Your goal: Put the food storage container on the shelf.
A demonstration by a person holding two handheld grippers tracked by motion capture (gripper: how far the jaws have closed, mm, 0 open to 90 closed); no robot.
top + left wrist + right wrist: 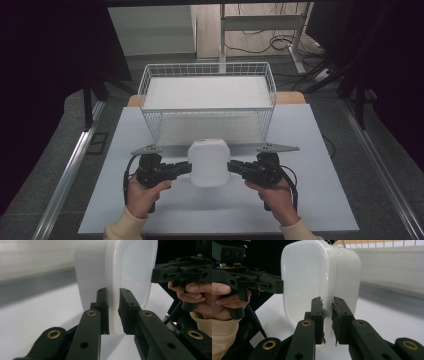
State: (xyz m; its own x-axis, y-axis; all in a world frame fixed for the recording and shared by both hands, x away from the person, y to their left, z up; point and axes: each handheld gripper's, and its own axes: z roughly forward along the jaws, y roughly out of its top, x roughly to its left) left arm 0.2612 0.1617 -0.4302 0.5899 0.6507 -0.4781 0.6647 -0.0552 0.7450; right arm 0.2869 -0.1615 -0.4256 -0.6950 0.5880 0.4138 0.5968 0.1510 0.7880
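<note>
White plastic container (208,162) held above the worktop (320,200), just before the wire basket (207,102); left gripper (186,169) and right gripper (233,167) each clamped narrow on its rim at opposite sides.

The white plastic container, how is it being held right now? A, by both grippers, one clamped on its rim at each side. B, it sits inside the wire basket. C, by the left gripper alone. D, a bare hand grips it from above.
A: the left gripper and the right gripper each pinch the rim of the white container from opposite sides, in front of the wire basket.
</note>
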